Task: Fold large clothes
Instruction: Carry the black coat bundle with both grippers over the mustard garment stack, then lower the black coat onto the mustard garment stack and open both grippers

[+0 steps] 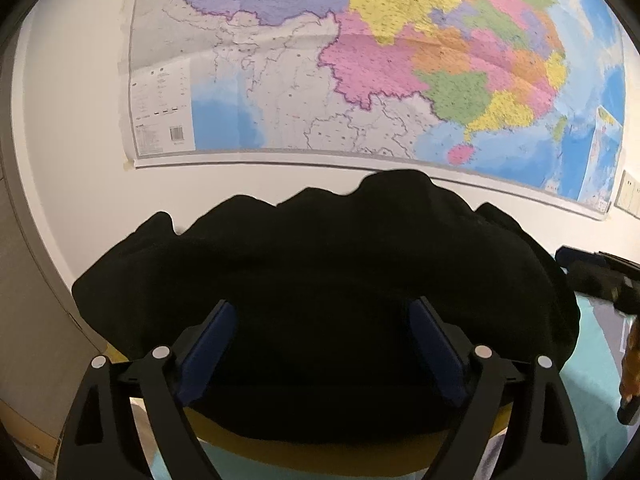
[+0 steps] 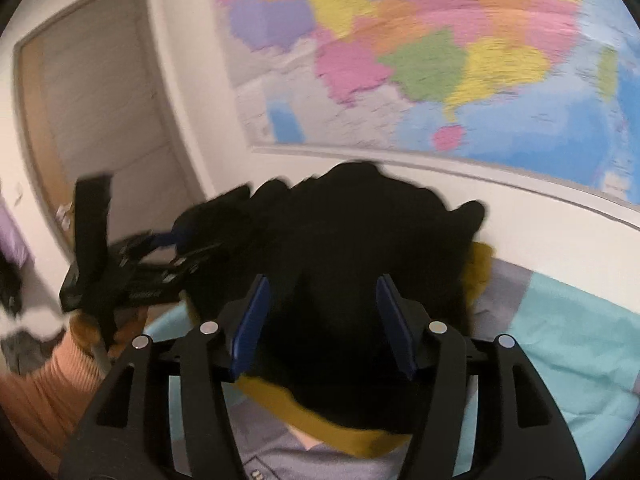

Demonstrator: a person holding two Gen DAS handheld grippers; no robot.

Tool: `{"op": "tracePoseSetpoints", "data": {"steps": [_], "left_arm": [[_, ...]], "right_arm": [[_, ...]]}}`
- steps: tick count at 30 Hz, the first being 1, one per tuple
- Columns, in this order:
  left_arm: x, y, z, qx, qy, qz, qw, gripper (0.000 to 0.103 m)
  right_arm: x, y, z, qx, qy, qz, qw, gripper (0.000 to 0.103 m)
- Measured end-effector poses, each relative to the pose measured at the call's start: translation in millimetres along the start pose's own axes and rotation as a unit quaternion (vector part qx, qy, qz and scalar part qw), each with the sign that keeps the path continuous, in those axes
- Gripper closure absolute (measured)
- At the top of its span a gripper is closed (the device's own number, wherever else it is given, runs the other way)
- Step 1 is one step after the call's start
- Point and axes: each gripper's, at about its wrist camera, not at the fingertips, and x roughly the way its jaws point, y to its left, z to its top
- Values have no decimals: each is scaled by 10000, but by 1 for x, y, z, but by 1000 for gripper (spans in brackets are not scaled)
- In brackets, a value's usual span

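Below map [image 1: 360,60]: garment [image 1: 320,300] bunched, long axis crosswise
Left gripper [image 1: 320,344]: jaws apart, astride garment
Right gripper [image 2: 320,320]: jaws apart, astride garment

Left wrist view: is being taken from just behind the left gripper [image 1: 322,344], facing forward and slightly downward, very close to a black garment [image 1: 320,272] filling the lower frame; a wall map [image 1: 360,60] is being seen beyond.

Right wrist view: is being taken from just behind the right gripper [image 2: 320,320], angled likewise, equally close to the garment [image 2: 360,240]; a door [image 2: 100,112] is being caught at left.

Shared: garment, map [image 2: 440,48], white wall, teal bedding [image 2: 568,340]; the left gripper [image 2: 192,240] is being seen from its side.
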Motion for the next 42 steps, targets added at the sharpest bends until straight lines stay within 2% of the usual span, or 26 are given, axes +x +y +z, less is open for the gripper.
{"op": "tracePoseSetpoints", "data": {"steps": [3, 5, 10, 17, 20, 24, 28, 32, 40, 42], "left_arm": [[5, -3, -4, -1, 42, 28, 10000, 10], [10, -3, -6, -18, 72, 48, 10000, 9], [19, -4, -9, -46, 136, 180, 9997, 7], [7, -10, -10, -233, 52, 381, 9990, 7], [-3, -14, -14, -250, -4, 341, 9991, 7], [-15, -18, -24, -378, 11, 297, 9988, 7], [-30, -23, -40, -674, 87, 397, 9969, 7], [-43, -31, -55, -808, 202, 471, 9954, 7], [-69, -56, -78, -761, 262, 790, 9936, 7], [-75, -59, -81, -779, 270, 776, 9936, 7]], "right_arm": [[16, 8, -11, -279, 271, -174, 9991, 49], [28, 6, -19, -235, 395, -214, 9987, 49], [28, 6, -23, -160, 286, -255, 9991, 48], [17, 25, -23, -509, 108, -435, 9977, 34], [6, 31, -27, -528, -58, -432, 9977, 34], [-2, 31, -32, -399, -50, -349, 9986, 35], [-14, 36, -42, -412, -151, -473, 9979, 20], [-26, 44, -58, -386, -172, -422, 9982, 7], [-42, 57, -84, -428, -154, -657, 9968, 6], [-45, 58, -87, -371, -151, -597, 9974, 6]]}}
